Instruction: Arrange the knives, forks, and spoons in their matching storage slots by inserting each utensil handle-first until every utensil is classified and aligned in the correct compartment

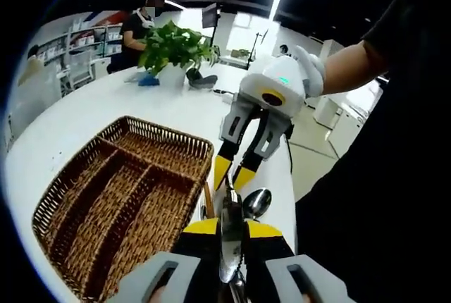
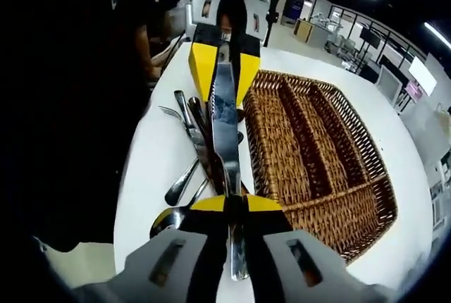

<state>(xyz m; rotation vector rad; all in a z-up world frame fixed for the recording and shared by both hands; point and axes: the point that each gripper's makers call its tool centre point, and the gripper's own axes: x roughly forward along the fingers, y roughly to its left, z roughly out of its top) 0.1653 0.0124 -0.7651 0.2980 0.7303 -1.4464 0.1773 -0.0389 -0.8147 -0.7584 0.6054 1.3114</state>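
The left gripper (image 1: 230, 231), yellow-tipped with grey fingers, is closed on a shiny steel table knife (image 1: 230, 229) that rises between its jaws. In the right gripper view this same knife (image 2: 226, 130) runs lengthwise from the right gripper (image 2: 235, 206) up to the left gripper (image 2: 224, 70), and both pairs of yellow tips pinch it, one at each end. The two grippers face each other, tip toward tip, along the knife. In the left gripper view the right gripper (image 1: 236, 169) comes in from above, held by a gloved hand (image 1: 310, 69) on a bare forearm.

The knife is held above the white desk (image 2: 141, 176), just beside the long edge of the brown woven wicker tray (image 1: 120, 197) with its long compartments. The tray (image 2: 317, 155) has three long slots and one cross slot at its end; all the slots look bare.

Beside the tray, under the held knife, loose steel cutlery lies in a heap on the desk: a fork (image 2: 176, 116), a spoon (image 2: 169, 220) and some handles (image 2: 184, 180) crossing one another. One spoon bowl (image 1: 256, 202) shows just beside the held knife.

Farther off from the tray stand a green potted plant (image 1: 176, 48) and a person in dark clothes (image 1: 135, 35).
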